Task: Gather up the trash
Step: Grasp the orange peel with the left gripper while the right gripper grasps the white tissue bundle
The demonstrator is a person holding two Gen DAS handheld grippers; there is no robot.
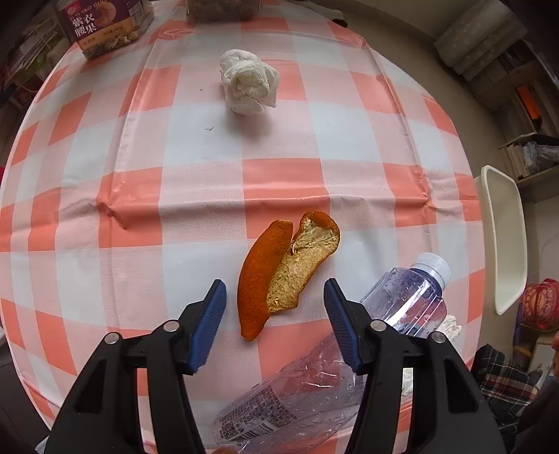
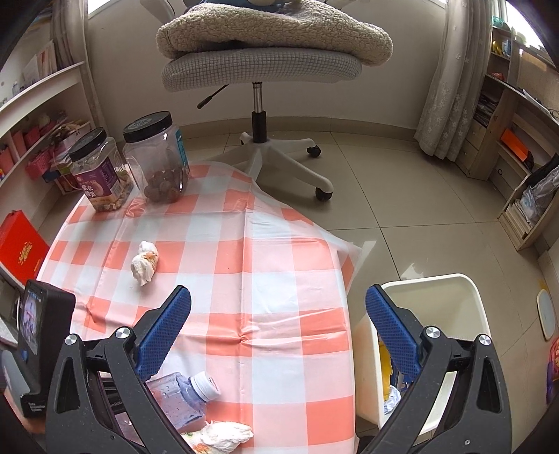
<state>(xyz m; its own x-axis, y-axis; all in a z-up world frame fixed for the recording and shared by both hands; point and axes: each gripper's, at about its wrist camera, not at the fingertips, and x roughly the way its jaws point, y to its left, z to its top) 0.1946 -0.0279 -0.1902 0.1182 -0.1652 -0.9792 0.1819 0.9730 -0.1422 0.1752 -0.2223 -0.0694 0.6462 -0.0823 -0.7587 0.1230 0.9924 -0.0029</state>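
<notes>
Purple jar label point(image 1: 101, 26) reads 紫衣腰果; bottle point(image 1: 314, 384) print too small

The plastic bottle point(image 1: 307, 394) lay partly behind the left gripper's right arm, its base cut off by the bottom edge of the left wrist view. In the right wrist view the right gripper's left arm hid most of it. The nut jar point(image 1: 104, 28) at the tablecloth's far left corner lost its top to the frame. The bin's point(image 2: 468, 300) contents were mostly hidden.
</notes>
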